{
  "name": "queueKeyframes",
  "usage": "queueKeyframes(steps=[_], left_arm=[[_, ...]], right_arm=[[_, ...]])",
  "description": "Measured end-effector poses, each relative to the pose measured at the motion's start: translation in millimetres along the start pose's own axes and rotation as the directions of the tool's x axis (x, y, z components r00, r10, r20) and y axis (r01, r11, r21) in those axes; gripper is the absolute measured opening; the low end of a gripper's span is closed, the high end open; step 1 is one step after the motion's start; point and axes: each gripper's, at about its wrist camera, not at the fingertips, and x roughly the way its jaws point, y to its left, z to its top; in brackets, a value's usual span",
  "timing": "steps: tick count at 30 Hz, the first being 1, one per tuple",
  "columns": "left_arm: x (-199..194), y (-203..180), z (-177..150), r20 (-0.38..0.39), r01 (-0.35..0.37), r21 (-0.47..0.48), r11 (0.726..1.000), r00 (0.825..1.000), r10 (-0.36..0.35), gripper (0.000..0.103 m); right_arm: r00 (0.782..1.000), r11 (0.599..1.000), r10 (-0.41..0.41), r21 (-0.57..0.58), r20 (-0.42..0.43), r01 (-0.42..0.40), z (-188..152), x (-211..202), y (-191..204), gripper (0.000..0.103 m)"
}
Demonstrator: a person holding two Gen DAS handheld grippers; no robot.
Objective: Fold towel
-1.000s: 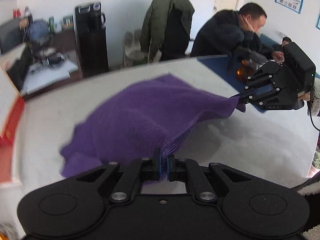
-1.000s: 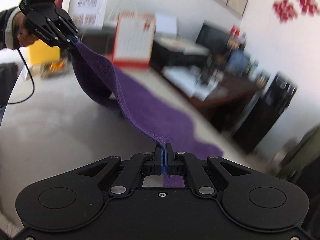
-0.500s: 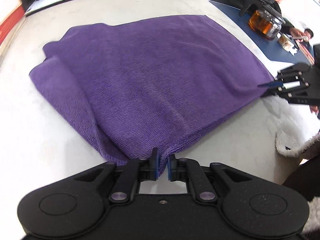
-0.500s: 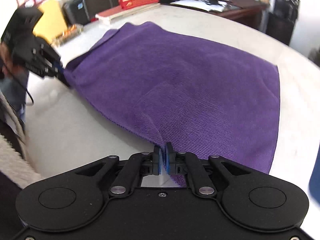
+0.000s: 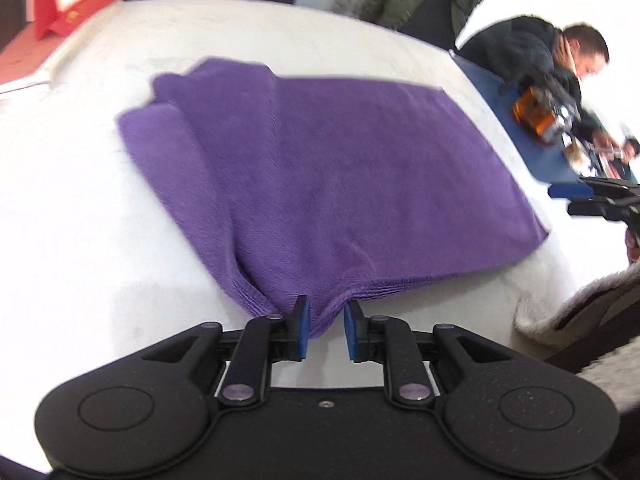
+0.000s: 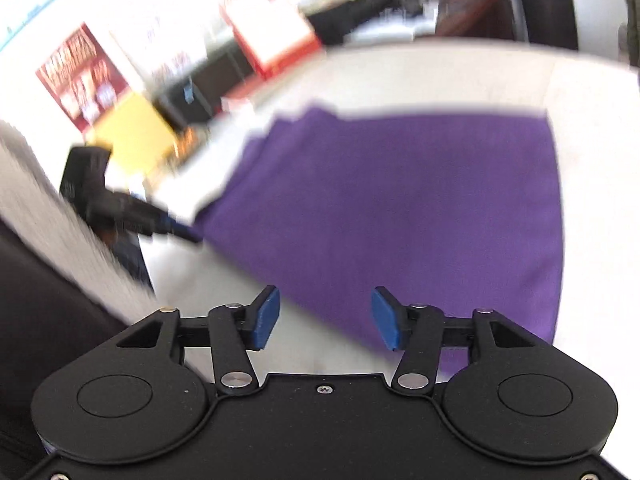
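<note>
A: Purple towel (image 5: 328, 184) lies on the white table (image 5: 100, 240), doubled over, 2 layers showing along its left side. Left gripper (image 5: 325, 330) at the near corner, jaws opening, a narrow gap; a tuck of cloth sits between the pads, which no longer seem to press it.

B: Right gripper (image 6: 325, 316)?

A: Jaws opening too, much wider. The towel's near edge passes under the gap, nothing gripped. In the left wrist view the right gripper (image 5: 592, 200) hangs just off the far corner, clear of the cloth.

B: Why there?

A: My reading: each gripper stands at 1 near corner so the top layer lands square on the bottom one; letting go suits a fold just laid down.

B: What does 1 view add?

A: Left wrist shows the stacked edges. Right wrist shows the left gripper (image 6: 132, 212) from the side, though blurred; contact with cloth can't be told there.
</note>
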Motion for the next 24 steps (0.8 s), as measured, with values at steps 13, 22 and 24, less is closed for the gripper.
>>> queueKeyframes(steps=[13,22,24], left_arm=[[21,-18,38,0.051,-0.037,-0.103,0.994,0.998,0.042,0.02],[80,-28,66,0.009,-0.051,-0.14,0.989,0.999,0.052,0.02],[78,-25,62,-0.004,-0.086,-0.159,0.983,0.996,0.087,0.02]], right_arm=[[0.936,0.927,-0.352,-0.134,0.006,0.35,82,119,-81,0.051],[0.917,0.913,-0.399,-0.092,0.01,0.398,68,125,-106,0.05],[0.892,0.887,-0.452,-0.098,0.005,0.45,58,116,-107,0.05]])
